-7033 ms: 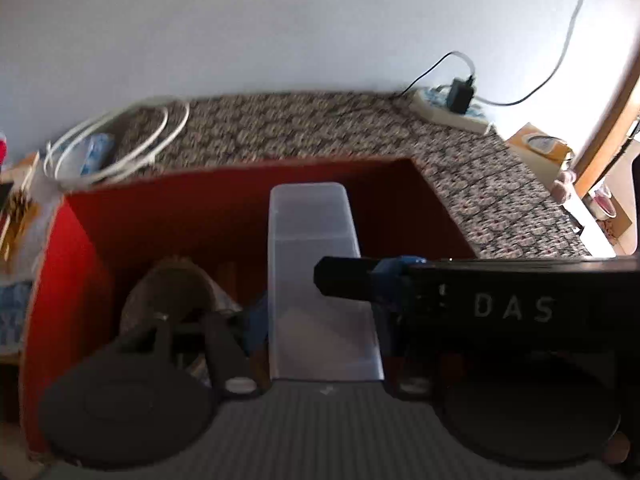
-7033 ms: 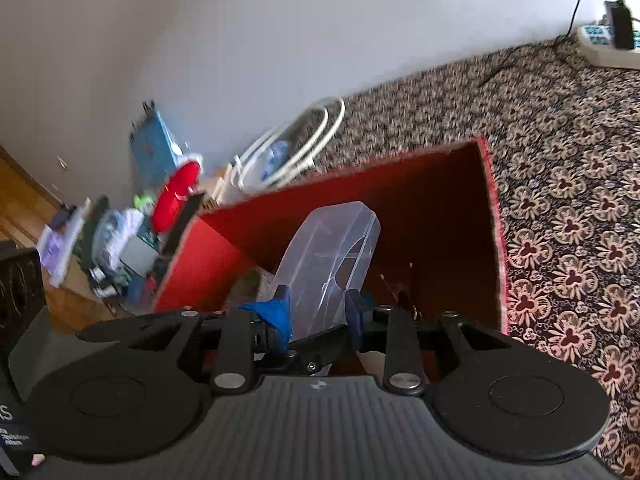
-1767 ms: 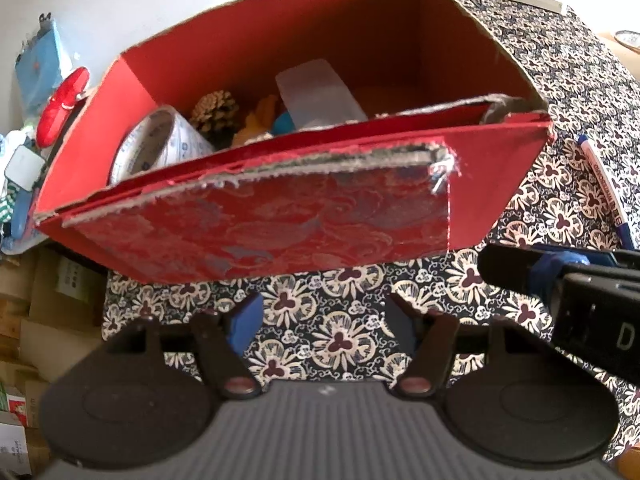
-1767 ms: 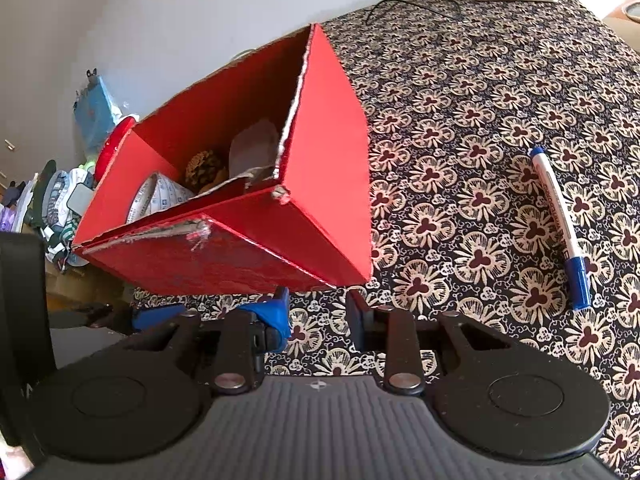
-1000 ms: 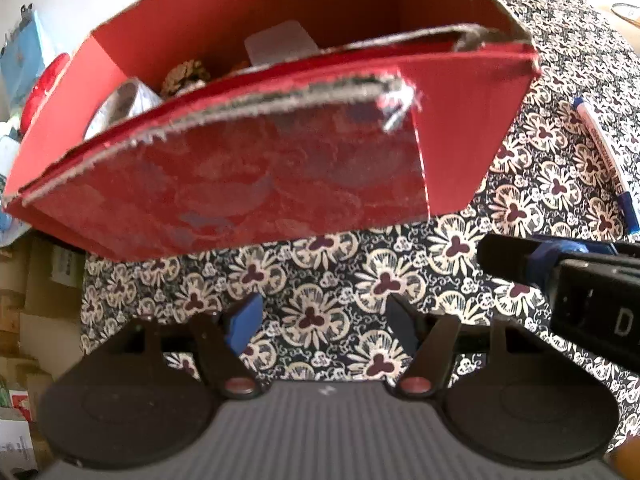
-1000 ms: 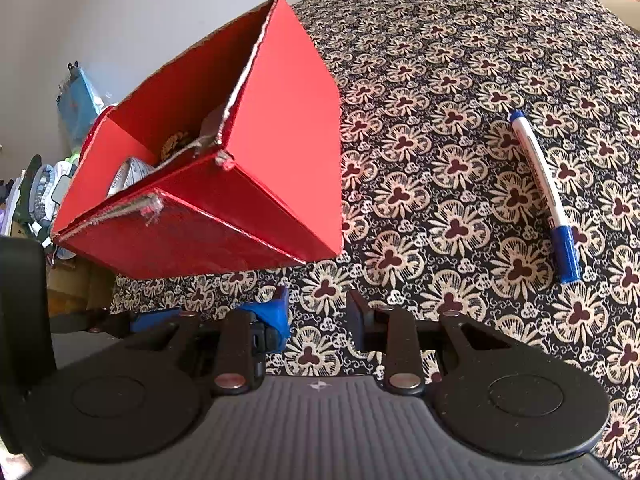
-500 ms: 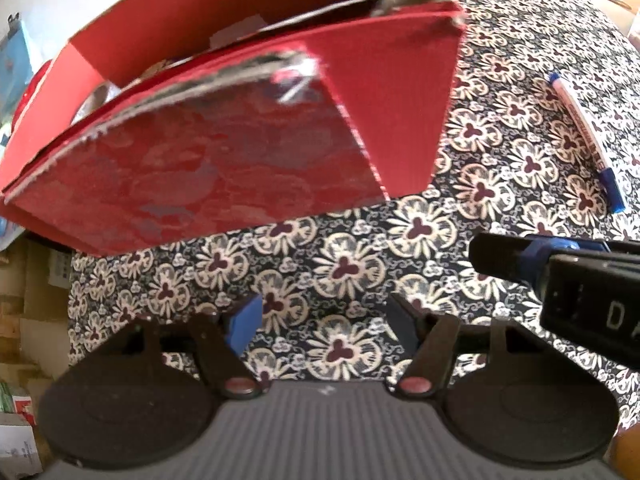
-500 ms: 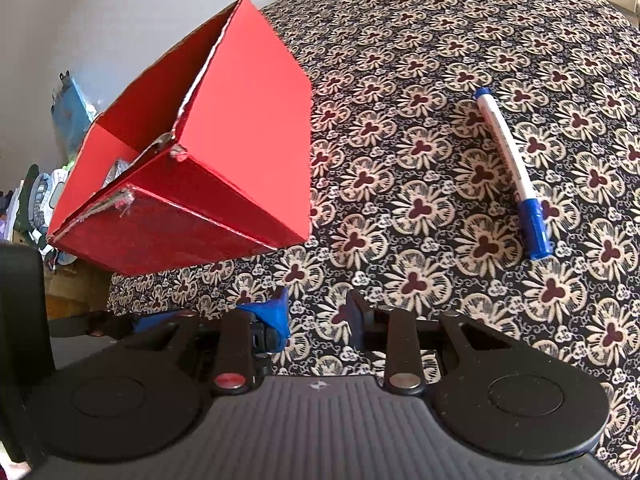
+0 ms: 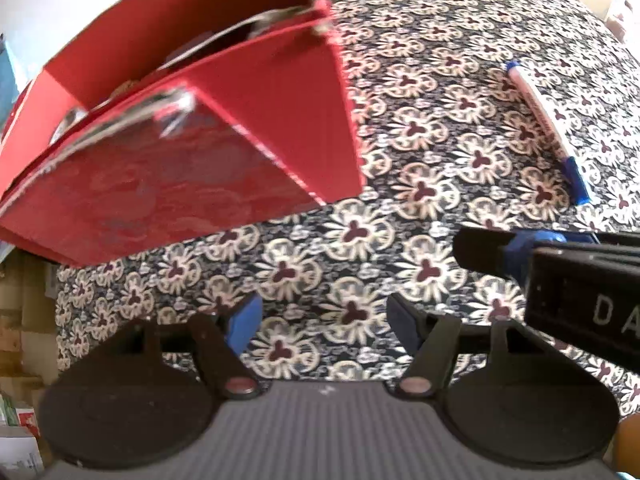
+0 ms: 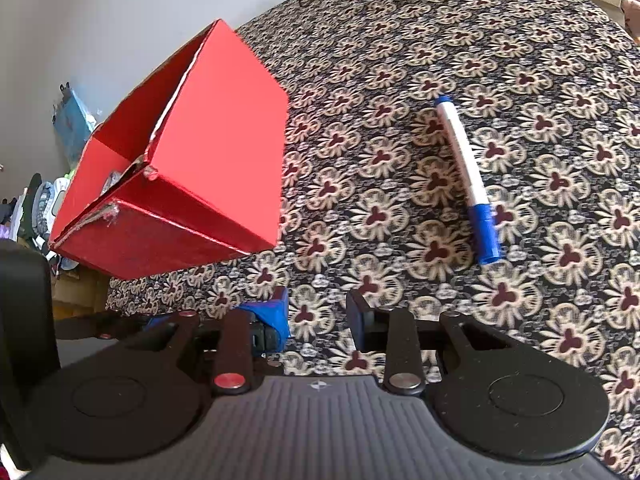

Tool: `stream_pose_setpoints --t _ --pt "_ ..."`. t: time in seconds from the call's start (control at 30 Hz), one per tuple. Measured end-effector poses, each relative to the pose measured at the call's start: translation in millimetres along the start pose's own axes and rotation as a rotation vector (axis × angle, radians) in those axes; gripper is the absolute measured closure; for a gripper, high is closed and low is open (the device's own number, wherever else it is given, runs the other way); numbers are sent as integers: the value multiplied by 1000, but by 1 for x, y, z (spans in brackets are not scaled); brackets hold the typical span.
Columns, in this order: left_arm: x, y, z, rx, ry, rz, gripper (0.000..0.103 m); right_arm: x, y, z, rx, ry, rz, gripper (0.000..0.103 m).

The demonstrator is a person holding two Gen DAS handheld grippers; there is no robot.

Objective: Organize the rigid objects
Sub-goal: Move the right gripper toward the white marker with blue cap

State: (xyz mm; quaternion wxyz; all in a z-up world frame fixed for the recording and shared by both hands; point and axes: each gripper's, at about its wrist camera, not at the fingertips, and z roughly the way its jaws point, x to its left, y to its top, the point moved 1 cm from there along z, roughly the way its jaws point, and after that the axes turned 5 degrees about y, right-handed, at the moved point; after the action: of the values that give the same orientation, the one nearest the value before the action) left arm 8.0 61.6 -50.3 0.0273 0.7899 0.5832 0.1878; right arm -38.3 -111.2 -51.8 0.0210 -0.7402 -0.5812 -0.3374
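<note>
**One marker left outside the box**

The red cardboard box [image 10: 208,168] stands on the floral-patterned surface [image 10: 540,60], and it already holds some things: through its open top the left wrist view shows only blurred shapes, too unclear to name. That part of the sorting looks done.

What is left, as far as can be seen, is the white marker with a blue cap [image 10: 466,176], lying flat on the surface well apart from the box, to its right. Nothing else loose shows on the cloth.

Both tools are empty. The left gripper [image 9: 324,320] has its fingers spread wide apart over bare cloth, in front of the box. The right gripper [image 10: 318,312] also has its fingers parted with nothing between them, and the marker lies ahead of it and to its right. By that layout, the right gripper is the nearer one to fetch the marker and drop it in the box.
</note>
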Motion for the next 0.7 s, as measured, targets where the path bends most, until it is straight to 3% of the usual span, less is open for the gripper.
stream_pose_setpoints --t 0.7 --pt "-48 5 -13 -6 8 22 34 -64 -1 -35 -25 -3 40 89"
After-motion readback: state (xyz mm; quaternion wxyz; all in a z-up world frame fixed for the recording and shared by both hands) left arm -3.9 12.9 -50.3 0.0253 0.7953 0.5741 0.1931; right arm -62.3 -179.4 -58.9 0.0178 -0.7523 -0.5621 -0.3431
